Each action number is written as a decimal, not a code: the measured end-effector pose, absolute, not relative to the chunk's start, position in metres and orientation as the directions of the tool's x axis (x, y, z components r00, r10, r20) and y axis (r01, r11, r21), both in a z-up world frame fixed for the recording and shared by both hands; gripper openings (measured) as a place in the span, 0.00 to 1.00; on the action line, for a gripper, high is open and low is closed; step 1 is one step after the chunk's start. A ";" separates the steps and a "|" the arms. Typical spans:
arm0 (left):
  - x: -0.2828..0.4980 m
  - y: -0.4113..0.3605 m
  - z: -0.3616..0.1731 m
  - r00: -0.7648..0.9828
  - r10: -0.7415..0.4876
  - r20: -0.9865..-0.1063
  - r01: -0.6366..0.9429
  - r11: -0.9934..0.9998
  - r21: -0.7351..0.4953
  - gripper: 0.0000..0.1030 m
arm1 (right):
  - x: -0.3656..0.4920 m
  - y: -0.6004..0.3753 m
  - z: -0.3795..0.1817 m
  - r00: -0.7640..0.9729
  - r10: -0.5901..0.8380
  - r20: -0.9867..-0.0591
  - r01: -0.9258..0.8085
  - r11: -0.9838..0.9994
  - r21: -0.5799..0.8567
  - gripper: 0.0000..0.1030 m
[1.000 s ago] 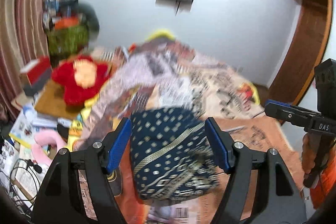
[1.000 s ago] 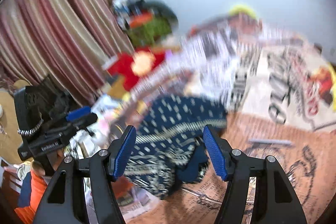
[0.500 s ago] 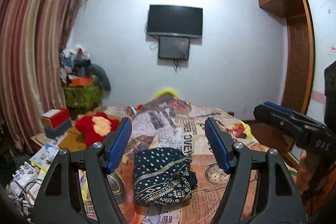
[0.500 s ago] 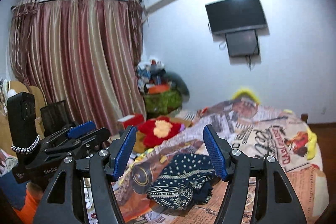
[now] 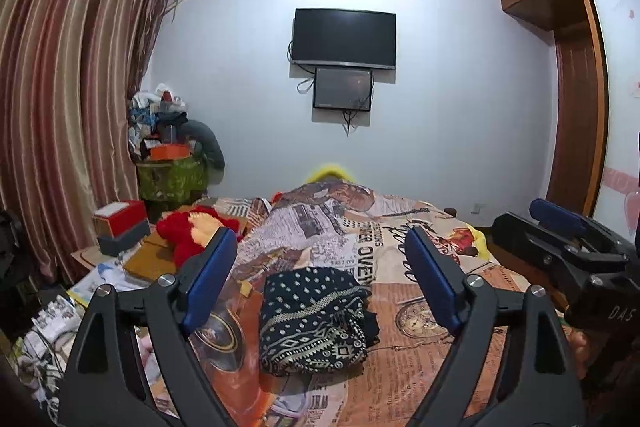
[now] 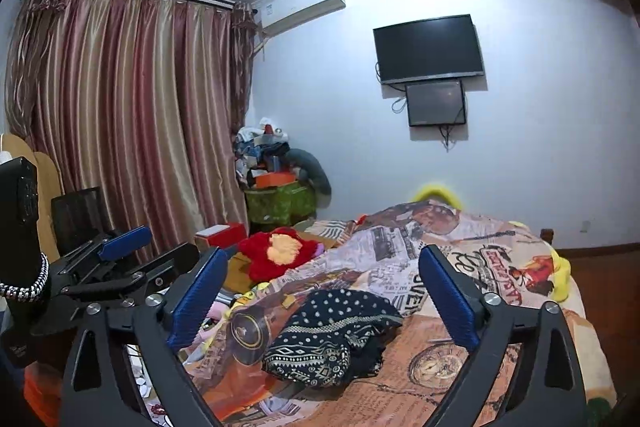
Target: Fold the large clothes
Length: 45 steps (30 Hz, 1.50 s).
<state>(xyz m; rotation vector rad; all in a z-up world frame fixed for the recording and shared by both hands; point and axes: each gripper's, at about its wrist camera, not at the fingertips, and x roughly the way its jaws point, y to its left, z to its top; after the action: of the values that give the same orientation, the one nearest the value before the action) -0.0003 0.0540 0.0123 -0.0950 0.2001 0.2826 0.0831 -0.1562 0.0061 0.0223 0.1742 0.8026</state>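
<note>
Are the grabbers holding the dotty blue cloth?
No. Both the left gripper and right gripper are open and empty, jaws just opened wider. The cloth lies folded on the bed.

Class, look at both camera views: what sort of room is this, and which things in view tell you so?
Most likely a home bedroom: a bed under a printed cover, long striped curtains, and a television on the wall facing the bed.

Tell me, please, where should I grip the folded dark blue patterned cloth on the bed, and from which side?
Probably the near folded edge of the dark blue cloth, approached from the near side, low and level. It lies as a thick bundle on the bedspread, its near edge raised and facing both open grippers, left gripper and right gripper.
</note>
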 end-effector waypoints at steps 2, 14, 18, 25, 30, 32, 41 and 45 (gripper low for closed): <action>0.000 0.054 0.011 0.940 0.266 -0.215 -0.287 0.955 -0.071 0.83 | 0.085 -0.157 0.003 0.690 0.707 -0.156 -0.703 0.706 0.090 0.97; -0.001 0.059 0.008 0.939 0.265 -0.221 -0.288 0.954 -0.083 0.84 | 0.096 -0.160 -0.004 0.692 0.695 -0.195 -0.687 0.717 0.115 0.98; 0.000 0.061 0.008 0.940 0.262 -0.221 -0.286 0.955 -0.084 0.84 | 0.095 -0.159 -0.003 0.694 0.693 -0.194 -0.686 0.719 0.111 0.99; -0.001 0.061 0.008 0.939 0.262 -0.221 -0.286 0.954 -0.084 0.85 | 0.095 -0.158 -0.006 0.694 0.693 -0.197 -0.686 0.719 0.112 0.99; -0.001 0.059 0.008 0.940 0.264 -0.216 -0.288 0.954 -0.086 0.86 | 0.096 -0.158 -0.006 0.693 0.693 -0.200 -0.686 0.719 0.114 0.99; -0.002 0.057 0.009 0.941 0.264 -0.209 -0.287 0.954 -0.088 0.88 | 0.095 -0.157 -0.008 0.693 0.692 -0.201 -0.686 0.719 0.111 0.99; 0.000 0.043 0.007 0.943 0.268 -0.199 -0.288 0.955 -0.074 0.89 | 0.096 -0.159 -0.012 0.695 0.690 -0.200 -0.684 0.721 0.109 0.99; 0.000 0.041 0.005 0.943 0.261 -0.207 -0.282 0.956 -0.077 0.89 | 0.096 -0.159 -0.012 0.696 0.691 -0.198 -0.684 0.721 0.111 0.99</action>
<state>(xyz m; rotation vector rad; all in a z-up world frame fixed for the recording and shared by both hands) 0.0004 0.0410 0.0047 -0.1066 0.1960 0.2771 0.0962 -0.1593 -0.0115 0.0291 0.2333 0.7670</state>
